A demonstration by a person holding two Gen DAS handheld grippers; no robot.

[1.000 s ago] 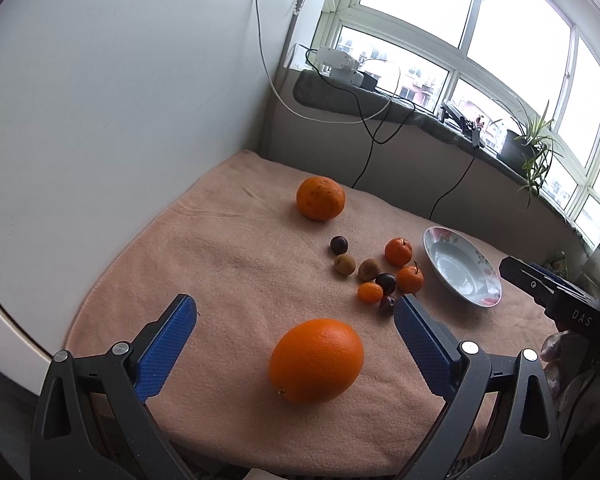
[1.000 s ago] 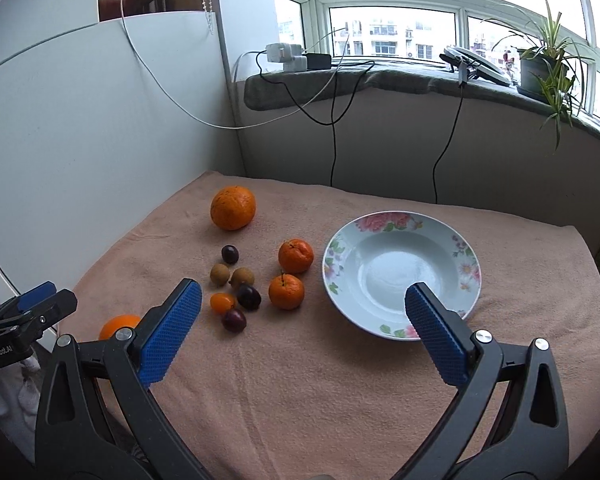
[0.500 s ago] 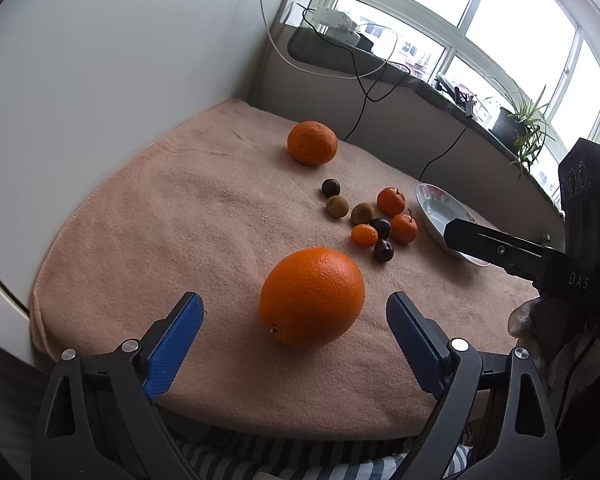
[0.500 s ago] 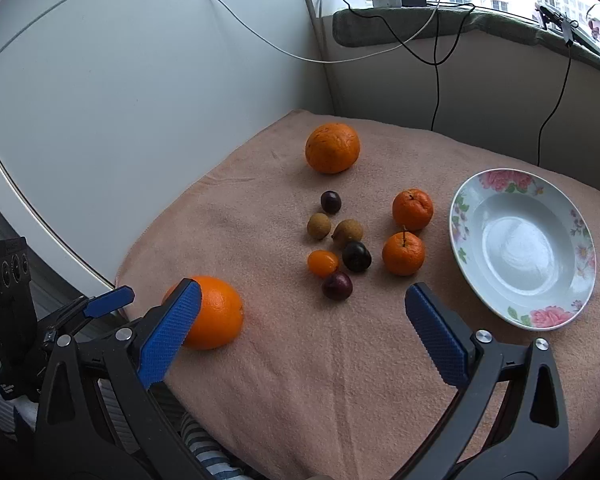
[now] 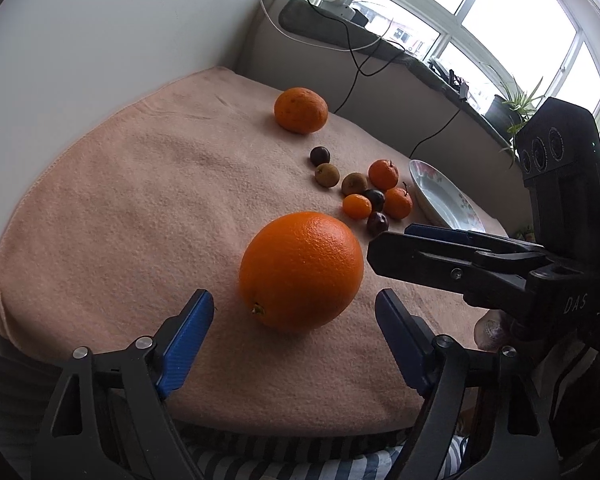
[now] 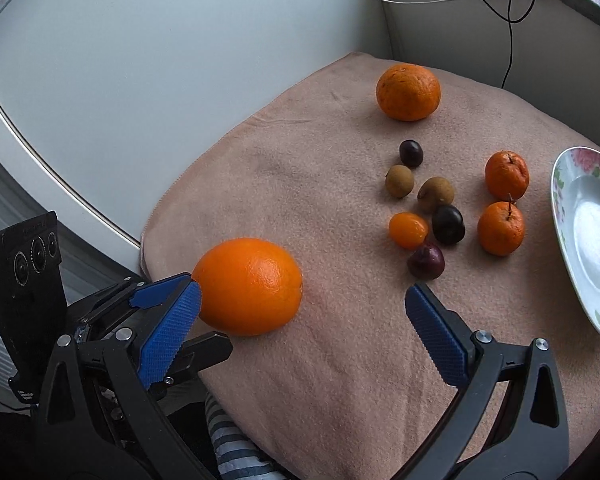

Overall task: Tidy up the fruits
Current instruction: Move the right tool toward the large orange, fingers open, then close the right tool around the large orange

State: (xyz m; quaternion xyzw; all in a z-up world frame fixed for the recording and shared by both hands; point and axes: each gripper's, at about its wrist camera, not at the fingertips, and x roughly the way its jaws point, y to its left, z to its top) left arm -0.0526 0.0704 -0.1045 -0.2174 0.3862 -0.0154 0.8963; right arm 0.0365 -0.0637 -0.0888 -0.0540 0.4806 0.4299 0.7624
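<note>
- Left wrist view: my left gripper (image 5: 294, 338) is closing, its blue pads flanking the large orange (image 5: 300, 270) near the blanket's (image 5: 120, 216) front edge without touching it.
- Right wrist view: my right gripper (image 6: 302, 322) stands released, nothing between its pads; the plate (image 6: 560, 216) lies far right, small fruits left of it.

My left gripper (image 5: 294, 336) tilts downward, its jaws closing and the blue pads not yet pressing on anything. My right gripper (image 6: 302, 318) angles downward too, jaws spread wide, gripping nothing.
</note>
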